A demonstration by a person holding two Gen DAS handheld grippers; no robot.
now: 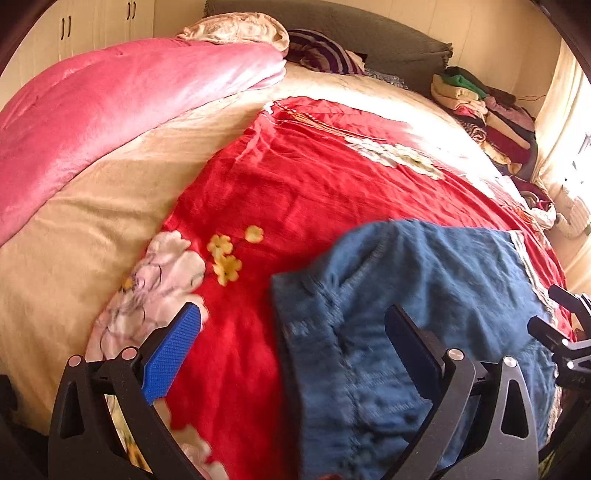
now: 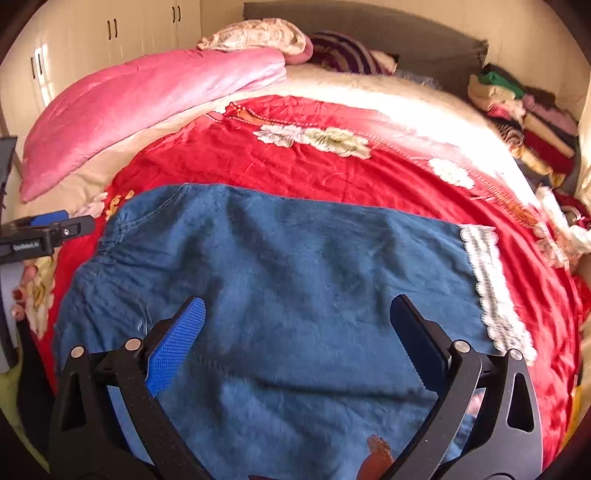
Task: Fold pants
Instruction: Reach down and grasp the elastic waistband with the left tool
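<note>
Blue denim pants (image 2: 280,273) lie spread flat on a red floral blanket (image 2: 295,162) on the bed, with a white lace hem (image 2: 491,288) at the right. In the left wrist view the pants (image 1: 424,295) fill the lower right. My left gripper (image 1: 295,332) is open and empty, above the pants' left edge. My right gripper (image 2: 297,325) is open and empty, above the middle of the pants. The left gripper also shows at the left edge of the right wrist view (image 2: 55,225). The right gripper shows at the right edge of the left wrist view (image 1: 561,317).
A pink quilt (image 1: 110,110) lies folded along the bed's left side on a cream sheet (image 1: 74,251). Pillows (image 2: 258,37) and a striped cloth (image 2: 347,51) sit by the headboard. A stack of folded clothes (image 2: 524,110) stands at the far right. Wardrobes (image 2: 110,33) line the back wall.
</note>
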